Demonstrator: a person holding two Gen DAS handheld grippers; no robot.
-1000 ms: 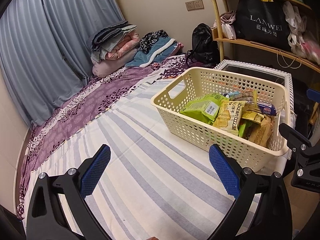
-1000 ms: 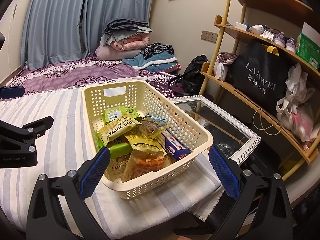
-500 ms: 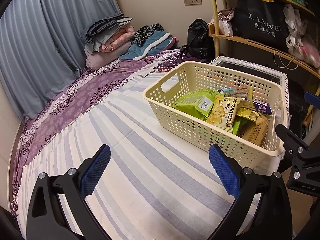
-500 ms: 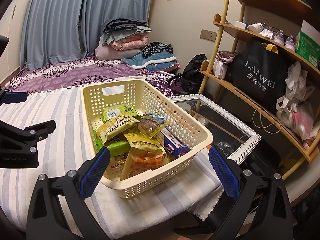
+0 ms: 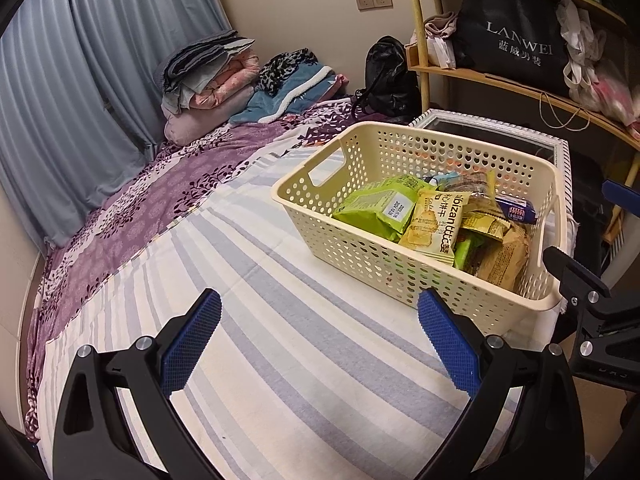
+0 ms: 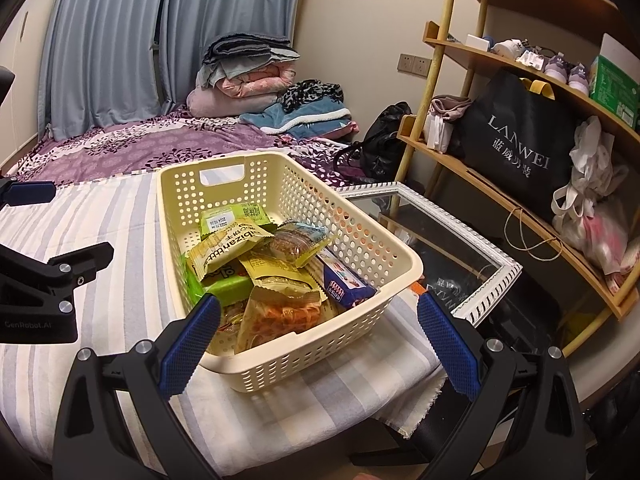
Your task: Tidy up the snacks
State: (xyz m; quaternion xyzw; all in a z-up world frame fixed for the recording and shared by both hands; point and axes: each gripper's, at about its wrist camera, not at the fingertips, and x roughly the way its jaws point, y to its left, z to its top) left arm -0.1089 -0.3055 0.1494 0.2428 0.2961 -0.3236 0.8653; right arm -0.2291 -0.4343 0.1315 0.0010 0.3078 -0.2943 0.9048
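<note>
A cream perforated basket (image 5: 362, 254) (image 6: 176, 184) sits on the striped cloth near the surface's right edge. It holds several snack packets: a green pack (image 5: 376, 208) (image 6: 232, 216), a yellow biscuit pack (image 5: 436, 228) (image 6: 228, 246), a blue bar (image 6: 346, 284) and an orange-filled bag (image 6: 282, 316). My left gripper (image 5: 320, 336) hangs open over the cloth, left of the basket, holding nothing. My right gripper (image 6: 318, 338) is open at the basket's near end, empty.
The striped cloth (image 5: 248, 320) lies over a bed with a purple floral sheet (image 5: 160, 184) and folded blankets (image 5: 208, 76) behind. A framed mirror (image 6: 440, 240) lies right of the basket. A wooden shelf (image 6: 500, 200) holds a black bag (image 6: 516, 148).
The left wrist view has shifted a little, so the basket sits slightly lower and nearer the left gripper. The right gripper has edged closer to the basket. Both stay open.
</note>
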